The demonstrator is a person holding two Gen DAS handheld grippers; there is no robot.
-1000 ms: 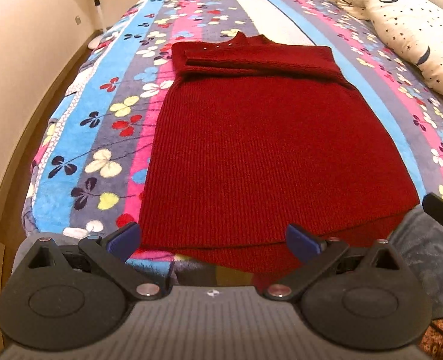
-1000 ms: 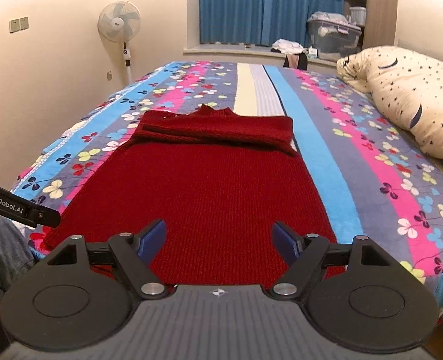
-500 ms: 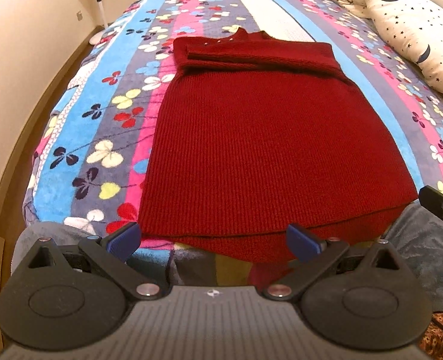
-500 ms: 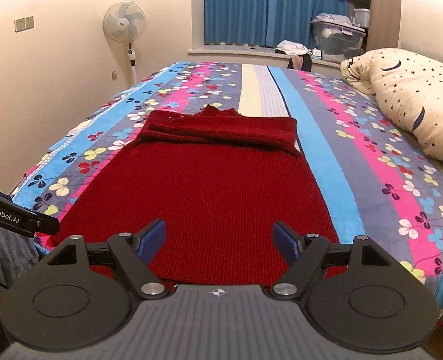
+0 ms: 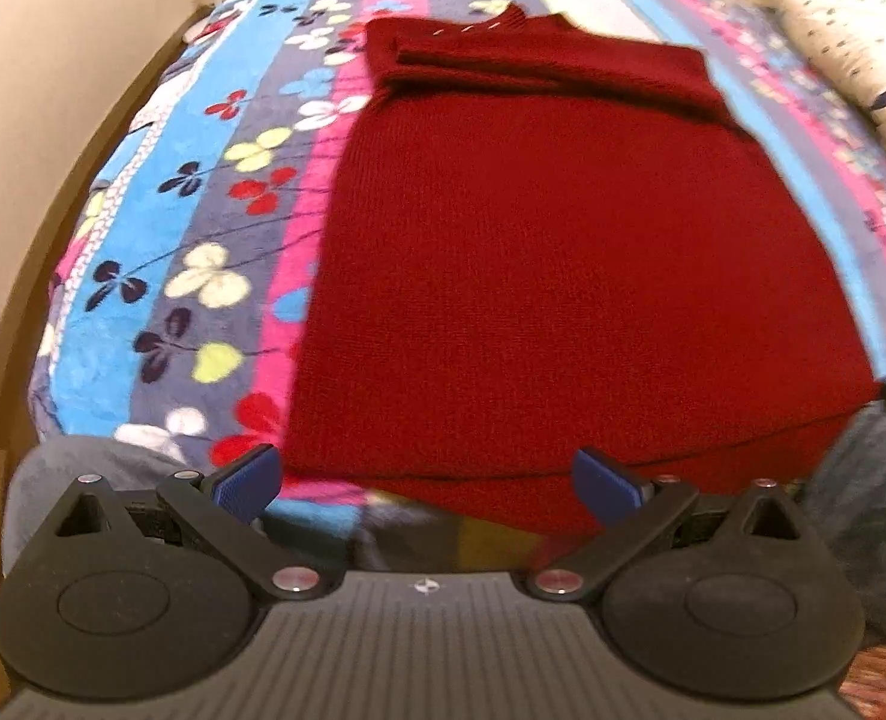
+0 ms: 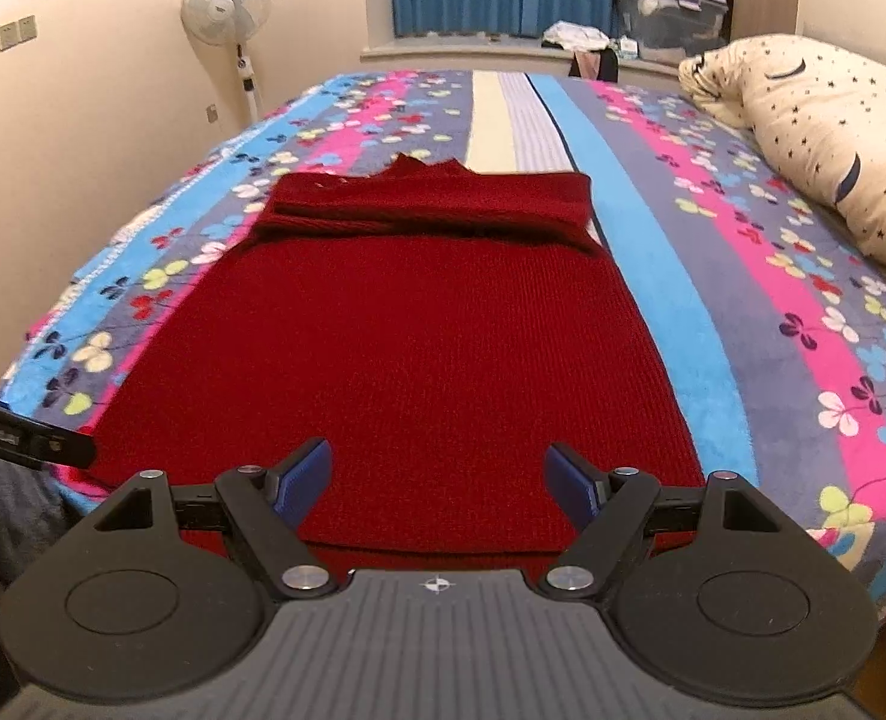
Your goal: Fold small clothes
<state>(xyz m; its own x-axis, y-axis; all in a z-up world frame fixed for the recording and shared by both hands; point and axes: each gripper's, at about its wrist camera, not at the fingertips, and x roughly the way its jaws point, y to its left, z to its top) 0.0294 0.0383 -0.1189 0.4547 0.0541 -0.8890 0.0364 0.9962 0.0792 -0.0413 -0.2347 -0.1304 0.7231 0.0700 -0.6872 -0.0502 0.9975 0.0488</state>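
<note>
A dark red knitted sweater (image 5: 562, 264) (image 6: 407, 348) lies flat on the bed, its sleeves folded across the far end near the collar. Its hem hangs over the near edge of the bed. My left gripper (image 5: 425, 480) hovers open above the hem's left part, nothing between its blue pads. My right gripper (image 6: 440, 483) is open over the hem's right part, also with nothing in it. The tip of the left gripper (image 6: 23, 438) shows at the left edge of the right wrist view.
The bed has a striped floral blanket (image 6: 742, 276) (image 5: 203, 210). A star-patterned pillow (image 6: 832, 138) lies at the right. A standing fan (image 6: 227, 6) is by the left wall. Curtains and storage boxes (image 6: 670, 0) stand beyond the bed. A person's grey-clad legs (image 5: 862, 480) are at the near edge.
Both grippers have moved forward and down toward the sweater's hem, so the sweater looks larger and closer. Both stay open.
</note>
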